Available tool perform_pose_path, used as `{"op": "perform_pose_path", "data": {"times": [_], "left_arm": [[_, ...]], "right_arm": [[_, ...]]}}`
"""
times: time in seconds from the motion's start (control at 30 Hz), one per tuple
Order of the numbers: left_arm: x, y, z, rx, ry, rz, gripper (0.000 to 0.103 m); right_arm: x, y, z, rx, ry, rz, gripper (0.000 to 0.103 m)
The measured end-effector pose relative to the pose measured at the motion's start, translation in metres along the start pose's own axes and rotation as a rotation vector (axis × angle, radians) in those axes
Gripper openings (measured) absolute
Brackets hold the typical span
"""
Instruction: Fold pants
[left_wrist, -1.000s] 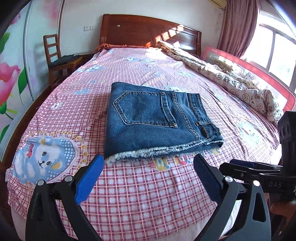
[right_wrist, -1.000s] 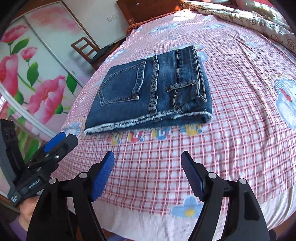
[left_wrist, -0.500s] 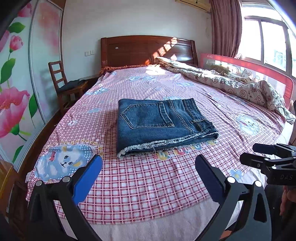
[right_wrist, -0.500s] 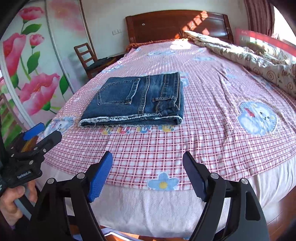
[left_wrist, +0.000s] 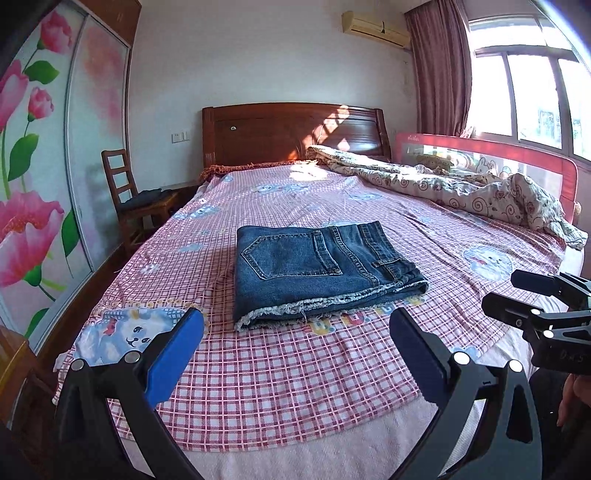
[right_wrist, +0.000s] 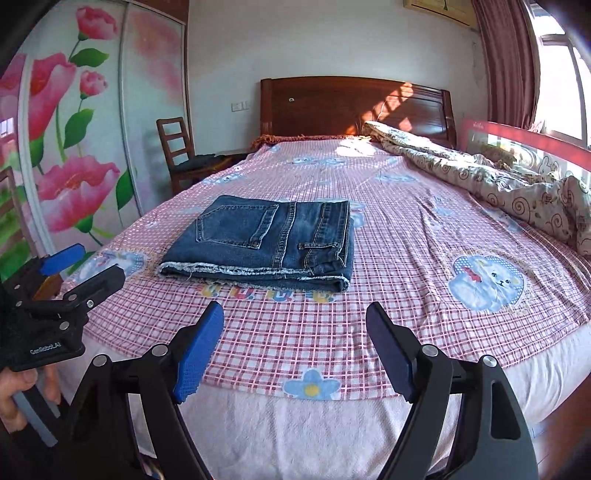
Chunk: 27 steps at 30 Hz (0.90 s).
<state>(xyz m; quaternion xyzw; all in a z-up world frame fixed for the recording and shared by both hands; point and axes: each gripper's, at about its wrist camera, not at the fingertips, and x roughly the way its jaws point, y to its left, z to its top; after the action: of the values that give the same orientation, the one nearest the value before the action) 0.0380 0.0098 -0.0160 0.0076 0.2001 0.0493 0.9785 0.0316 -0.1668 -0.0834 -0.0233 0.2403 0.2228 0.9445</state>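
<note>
Both claws, left claw (left_wrist: 295, 345) and right claw (right_wrist: 295, 345), gape before folded jeans (left_wrist: 317, 269) on bed (left_wrist: 295, 376).

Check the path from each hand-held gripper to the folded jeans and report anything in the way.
Nothing visible blocks either path. Only bare pink checked bedsheet lies between the open left hand-held gripper and the folded blue denim jeans; the same holds for the open right hand-held gripper. The crumpled patterned quilt lies off to the side.
</note>
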Motion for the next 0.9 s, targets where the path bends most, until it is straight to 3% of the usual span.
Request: {"op": "perform_pose_path", "data": {"times": [0.37,0.63,0.9], "left_arm": [[-0.001,0.005,-0.007,-0.035,-0.041,-0.071,0.1],[0.003,0.004,0.009,-0.029,-0.067,-0.123,0.1],[0.005,0.0,0.015,-0.017,-0.074,-0.125,0.1]], "right_arm": [[0.0,0.005,-0.001,-0.002,-0.02,0.029,0.078],[-0.007,0.002,0.01,0.016,-0.067,0.038,0.078],[-0.007,0.0,0.014,0.025,-0.072,0.04,0.078]]}}
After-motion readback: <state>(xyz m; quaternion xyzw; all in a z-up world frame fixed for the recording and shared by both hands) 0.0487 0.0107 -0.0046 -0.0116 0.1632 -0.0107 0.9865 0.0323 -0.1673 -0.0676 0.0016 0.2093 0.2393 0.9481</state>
